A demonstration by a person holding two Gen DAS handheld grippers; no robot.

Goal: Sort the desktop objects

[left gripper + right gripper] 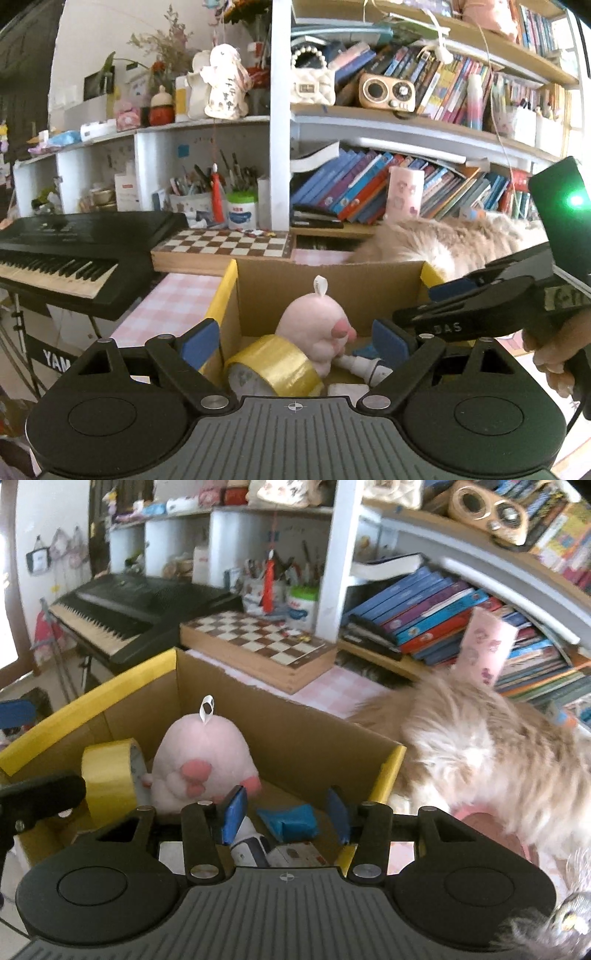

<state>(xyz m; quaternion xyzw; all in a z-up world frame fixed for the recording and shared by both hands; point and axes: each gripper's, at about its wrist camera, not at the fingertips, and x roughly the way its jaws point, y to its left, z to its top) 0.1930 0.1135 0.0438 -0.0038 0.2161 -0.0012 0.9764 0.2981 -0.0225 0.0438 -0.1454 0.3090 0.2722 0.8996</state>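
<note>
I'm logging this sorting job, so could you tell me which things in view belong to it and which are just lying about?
Belongs to the job:
- cardboard box
- pink plush toy, in the box
- yellow tape roll, in the box
- blue packet, in the box
- white bottle, in the box

Just lying about:
- chessboard
- keyboard
- furry animal beside the box
- books

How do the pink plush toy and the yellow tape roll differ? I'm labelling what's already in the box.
The pink plush toy is soft, rounded and fuzzy, standing upright with a white loop on top; the yellow tape roll is a hard, glossy ring resting on its edge. The toy stands taller than the roll. Both sit side by side in the cardboard box.
</note>
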